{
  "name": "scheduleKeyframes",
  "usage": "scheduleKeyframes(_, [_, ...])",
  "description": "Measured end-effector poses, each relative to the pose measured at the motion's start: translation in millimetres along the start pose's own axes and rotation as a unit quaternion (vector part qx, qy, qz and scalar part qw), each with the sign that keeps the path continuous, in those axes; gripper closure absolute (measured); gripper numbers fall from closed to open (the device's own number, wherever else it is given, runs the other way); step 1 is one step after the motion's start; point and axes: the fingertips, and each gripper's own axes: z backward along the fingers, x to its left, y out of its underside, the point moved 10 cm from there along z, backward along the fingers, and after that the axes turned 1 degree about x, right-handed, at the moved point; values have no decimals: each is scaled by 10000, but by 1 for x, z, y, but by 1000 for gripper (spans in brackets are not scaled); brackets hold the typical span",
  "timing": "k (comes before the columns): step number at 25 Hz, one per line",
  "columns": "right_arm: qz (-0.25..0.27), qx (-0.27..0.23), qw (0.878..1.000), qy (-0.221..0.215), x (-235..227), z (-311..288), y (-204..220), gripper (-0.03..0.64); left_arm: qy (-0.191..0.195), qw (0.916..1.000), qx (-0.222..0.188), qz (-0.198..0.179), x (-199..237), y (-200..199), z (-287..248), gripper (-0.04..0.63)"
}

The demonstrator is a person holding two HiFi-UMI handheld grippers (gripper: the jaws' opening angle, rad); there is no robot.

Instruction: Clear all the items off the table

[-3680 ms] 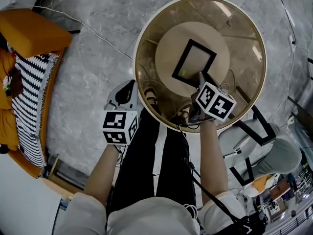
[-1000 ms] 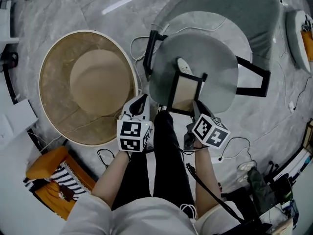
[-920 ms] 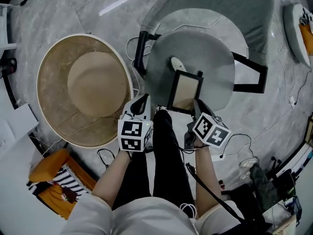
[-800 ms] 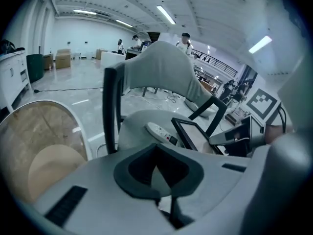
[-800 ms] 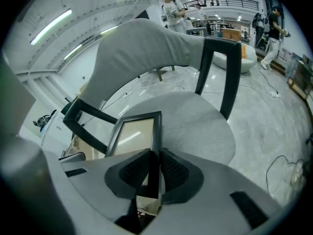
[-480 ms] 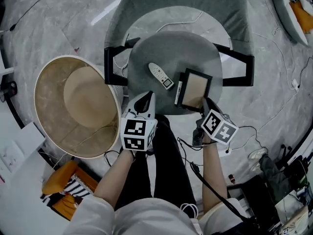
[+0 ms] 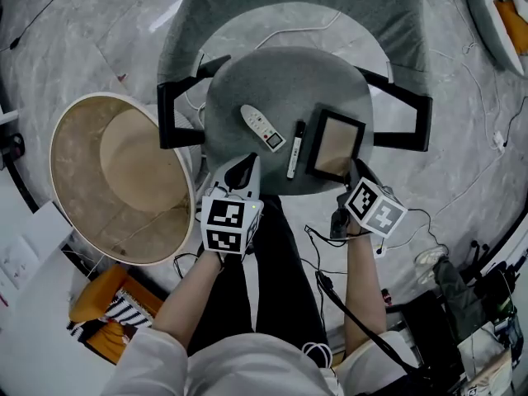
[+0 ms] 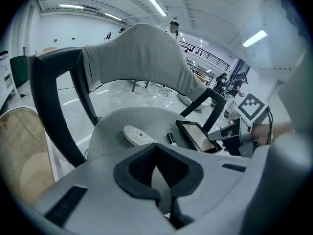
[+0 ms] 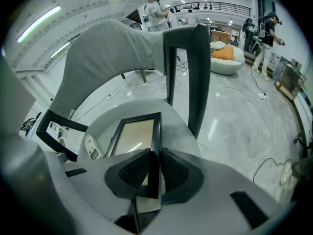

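A large open hall is shown, more a lab or studio than a home, though it is furnished like a lounge. A polished grey stone floor (image 7: 462,180) is spread all round, and loose cables (image 7: 285,33) are trailed across it. Long strip lights (image 8: 157,6) are set in a high ceiling, and a railed gallery (image 9: 215,5) is seen beyond. A grey armchair (image 7: 289,7), a round table (image 7: 74,213) and a white sofa (image 9: 227,60) are dotted about, and people (image 9: 269,33) are seen standing further off.

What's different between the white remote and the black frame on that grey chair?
The remote is white, the frame black around a tan panel. The remote is a slim oblong, the frame a broader rectangle. The remote lies free; the frame's edge is clamped by the right gripper. Both are flat, over the chair seat.
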Motion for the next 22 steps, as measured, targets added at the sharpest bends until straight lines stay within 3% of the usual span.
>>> scheduleKeyframes(6, [-12, -7, 10000, -84, 5, -18, -13, 535, 34, 10000, 53, -75, -1, -7, -14, 588])
scheduleKeyframes(18, [127, 168, 9997, -120, 1, -43, -30, 532, -45, 9998, 115, 125, -3, -9, -28, 588])
scheduleKeyframes(22, [120, 168, 9998, 39, 1, -42, -28, 453, -96, 9997, 110, 181, -4, -7, -22, 588])
